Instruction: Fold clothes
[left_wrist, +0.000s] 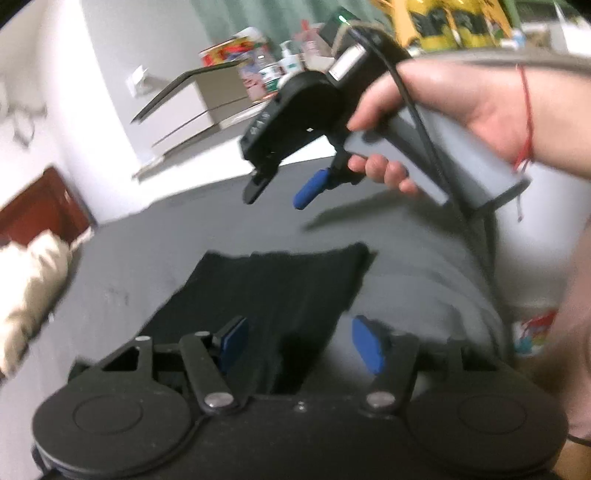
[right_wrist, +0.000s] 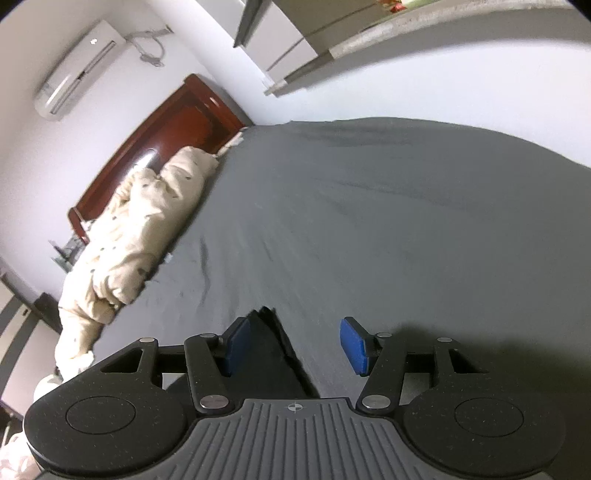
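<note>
While both grippers' fingers (left_wrist: 236, 334) stand apart and empty, the black garment (left_wrist: 280, 291) lies folded flat on the grey bedsheet (right_wrist: 388, 221).

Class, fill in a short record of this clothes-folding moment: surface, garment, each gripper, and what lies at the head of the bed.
surface: bed with grey sheet
garment: black garment, lying flat on the sheet, looks folded
left gripper: open, above the garment's near edge, nothing held
right gripper: open, empty, held by a hand above the sheet; a garment corner shows below it
head of bed: cream quilt bunched against a red-brown headboard
</note>
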